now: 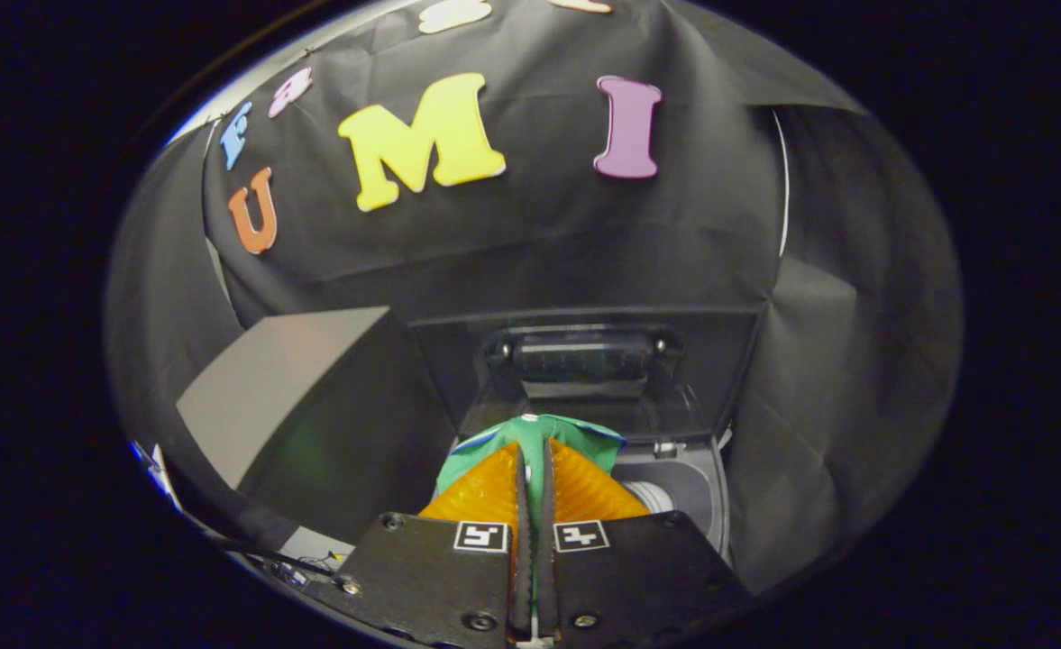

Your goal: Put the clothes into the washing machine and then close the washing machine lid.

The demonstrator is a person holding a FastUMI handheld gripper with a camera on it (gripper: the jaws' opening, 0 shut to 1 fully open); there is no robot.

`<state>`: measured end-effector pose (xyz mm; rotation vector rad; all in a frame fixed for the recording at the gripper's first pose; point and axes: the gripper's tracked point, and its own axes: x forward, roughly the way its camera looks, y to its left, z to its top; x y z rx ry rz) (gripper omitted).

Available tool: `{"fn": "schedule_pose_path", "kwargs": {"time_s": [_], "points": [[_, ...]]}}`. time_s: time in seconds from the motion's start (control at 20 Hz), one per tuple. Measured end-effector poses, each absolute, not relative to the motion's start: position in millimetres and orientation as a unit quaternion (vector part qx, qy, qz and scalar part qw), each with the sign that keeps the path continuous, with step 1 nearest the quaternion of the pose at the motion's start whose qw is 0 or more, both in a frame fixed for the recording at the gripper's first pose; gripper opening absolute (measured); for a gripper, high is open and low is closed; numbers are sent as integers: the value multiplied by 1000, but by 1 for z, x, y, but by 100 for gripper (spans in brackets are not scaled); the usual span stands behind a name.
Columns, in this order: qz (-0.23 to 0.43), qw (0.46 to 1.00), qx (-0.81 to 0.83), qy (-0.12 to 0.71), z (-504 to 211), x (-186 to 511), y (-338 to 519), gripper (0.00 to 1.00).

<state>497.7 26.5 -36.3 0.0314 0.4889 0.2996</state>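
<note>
My gripper (535, 442) is shut on a green garment (575, 434) with a blue-and-white trim; the cloth bunches around and ahead of both fingers (485, 491). Just beyond and below it stands the washing machine (688, 482), its top opening partly showing to the right of the fingers. The machine's dark see-through lid (584, 361) stands raised upright behind the opening, hinge block at its middle. The garment hangs above the opening; whether it touches the machine is hidden by the fingers.
A grey box-like block (287, 397) stands to the left of the machine. Black cloth walls close in behind and on the right. A thin cable and a small white patch (309, 550) lie low on the left.
</note>
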Motion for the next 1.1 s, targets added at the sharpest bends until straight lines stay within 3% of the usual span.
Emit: {"fn": "schedule_pose_path", "kwargs": {"time_s": [0.55, 1.1], "points": [[77, 932, 24, 355, -178, 529, 20, 6], [-1, 904, 34, 425, -224, 532, 16, 7]]}}
